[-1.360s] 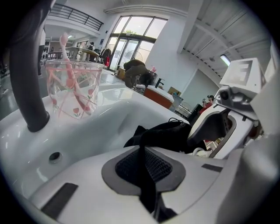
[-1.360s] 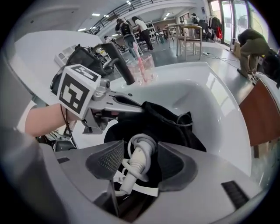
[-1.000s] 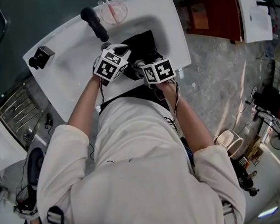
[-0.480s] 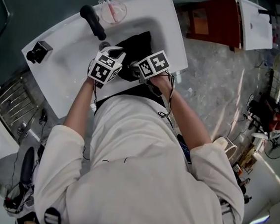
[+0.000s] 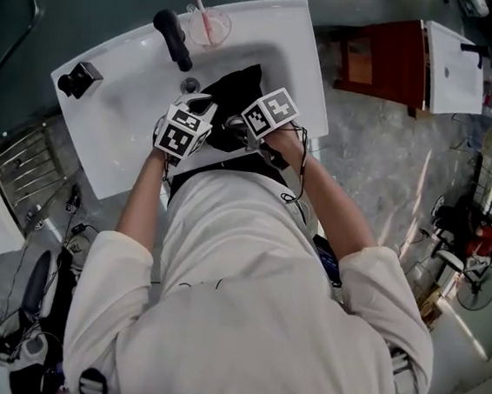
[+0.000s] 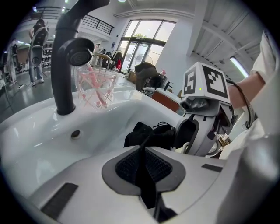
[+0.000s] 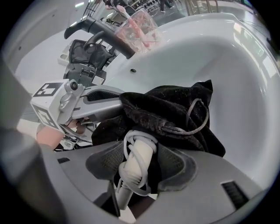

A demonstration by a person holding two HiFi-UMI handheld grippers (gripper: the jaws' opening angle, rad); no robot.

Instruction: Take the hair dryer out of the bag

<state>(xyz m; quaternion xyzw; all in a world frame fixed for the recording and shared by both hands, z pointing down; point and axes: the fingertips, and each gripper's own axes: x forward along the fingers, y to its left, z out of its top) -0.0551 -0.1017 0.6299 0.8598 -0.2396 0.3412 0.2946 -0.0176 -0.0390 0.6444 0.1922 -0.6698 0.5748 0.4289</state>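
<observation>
A black drawstring bag point(image 5: 240, 90) lies in the white sink point(image 5: 122, 126). A white hair dryer handle point(image 7: 138, 168) with its cord wound round it sticks out of the bag's point(image 7: 175, 113) mouth. It sits between the jaws of my right gripper point(image 7: 142, 151), which are closing round it; a thin dark gap shows on one side. My left gripper point(image 6: 142, 153) is shut on a fold of the bag's point(image 6: 151, 133) black cloth at the near side. In the head view both the left gripper point(image 5: 204, 110) and the right gripper point(image 5: 236, 129) are at the bag's front edge.
A black faucet point(image 5: 172, 40) stands behind the basin, with a clear cup holding a pink toothbrush point(image 5: 207, 26) beside it. A small black object point(image 5: 76, 79) sits on the sink's left ledge. The drain point(image 5: 190, 83) is left of the bag. A red-brown cabinet point(image 5: 374, 61) stands to the right.
The left gripper has shifted a little with the bag cloth in it. The right gripper stays at the bag's mouth.
</observation>
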